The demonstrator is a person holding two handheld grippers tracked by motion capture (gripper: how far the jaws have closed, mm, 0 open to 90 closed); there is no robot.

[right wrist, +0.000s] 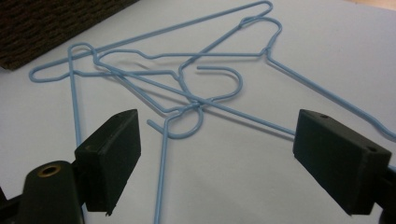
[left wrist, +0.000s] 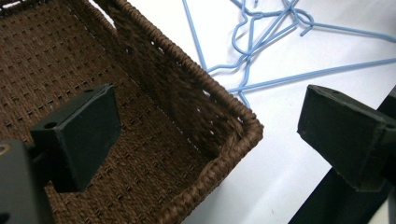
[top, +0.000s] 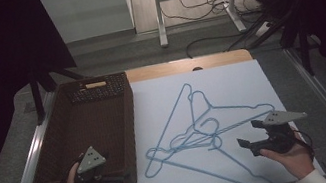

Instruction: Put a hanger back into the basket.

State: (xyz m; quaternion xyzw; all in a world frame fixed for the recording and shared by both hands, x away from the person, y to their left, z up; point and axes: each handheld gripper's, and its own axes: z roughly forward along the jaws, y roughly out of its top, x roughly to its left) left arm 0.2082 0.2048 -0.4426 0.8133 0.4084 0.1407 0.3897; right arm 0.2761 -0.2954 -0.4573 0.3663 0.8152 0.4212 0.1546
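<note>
Over the basket's (top: 87, 130) near corner the left claw (left wrist: 205, 140) gapes empty; right claw (right wrist: 215, 158), wide and empty, faces tangled blue hangers (right wrist: 187, 88) on open white tabletop (top: 240, 83).

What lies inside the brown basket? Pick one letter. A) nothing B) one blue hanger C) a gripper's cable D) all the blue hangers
A: the basket shows only its bare woven floor, while the hangers lie tangled on the white sheet beside it.

we see light blue wire hangers (top: 202, 125), a dark brown woven basket (top: 46, 158), a white sheet (top: 249, 76), black jaws.
</note>
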